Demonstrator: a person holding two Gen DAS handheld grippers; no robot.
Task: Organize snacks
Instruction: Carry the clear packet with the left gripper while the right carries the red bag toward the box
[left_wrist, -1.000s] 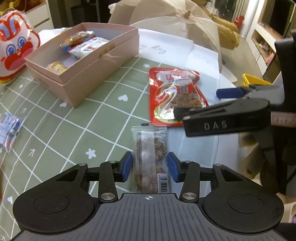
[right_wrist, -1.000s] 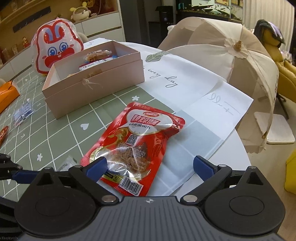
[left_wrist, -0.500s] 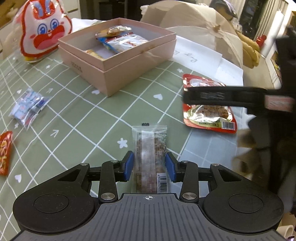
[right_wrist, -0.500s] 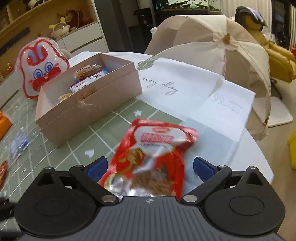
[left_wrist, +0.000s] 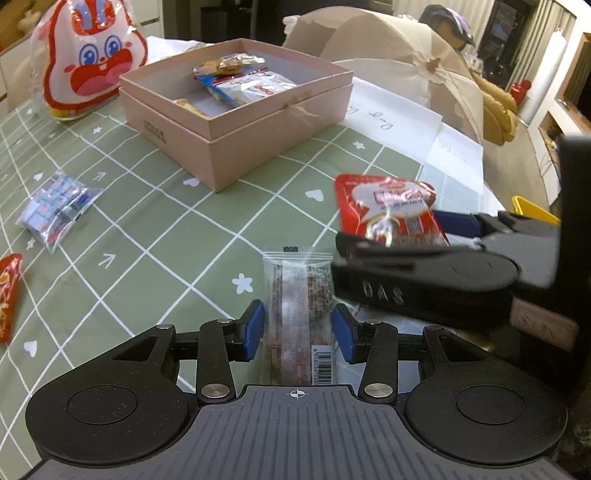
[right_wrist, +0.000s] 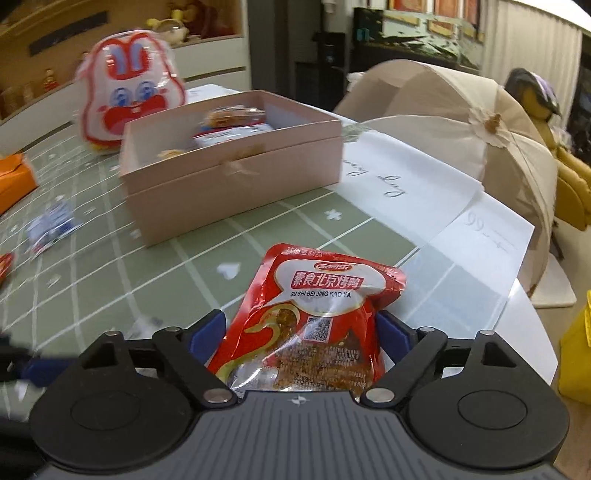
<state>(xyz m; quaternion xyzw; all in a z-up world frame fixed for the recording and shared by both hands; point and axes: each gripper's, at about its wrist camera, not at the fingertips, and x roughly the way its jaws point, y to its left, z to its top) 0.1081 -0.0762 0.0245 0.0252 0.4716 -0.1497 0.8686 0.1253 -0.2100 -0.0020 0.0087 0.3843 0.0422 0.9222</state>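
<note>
Snacks lie scattered on the green checked cloth of the worktop (left_wrist: 155, 229). At its left edge a red packet (left_wrist: 8, 295) is cut off by the picture, and a clear bag of blue-and-white sweets (left_wrist: 55, 206) lies just inward of it. Towards the far left corner stands a rabbit-shaped bag (left_wrist: 90, 59). Beside that, near the far edge, sits the open pink box (left_wrist: 236, 122) with several wrapped snacks inside.

The left tool (left_wrist: 298, 330) has its blue pads on either side of a clear-wrapped snack bar (left_wrist: 297, 295), which lies flat on the cloth near the near edge. The pads look a hair apart from the wrapper, and the jaws are opening.

Right of the bar, the right tool (right_wrist: 301, 330) straddles a red pouch (right_wrist: 314, 314) of braised snack near the right edge, where the cloth meets a white printed sheet (right_wrist: 424, 192). Its jaws are closing; both pads appear to touch the pouch's sides, which buckle a little, and its far end is tilted up off the cloth.
</note>
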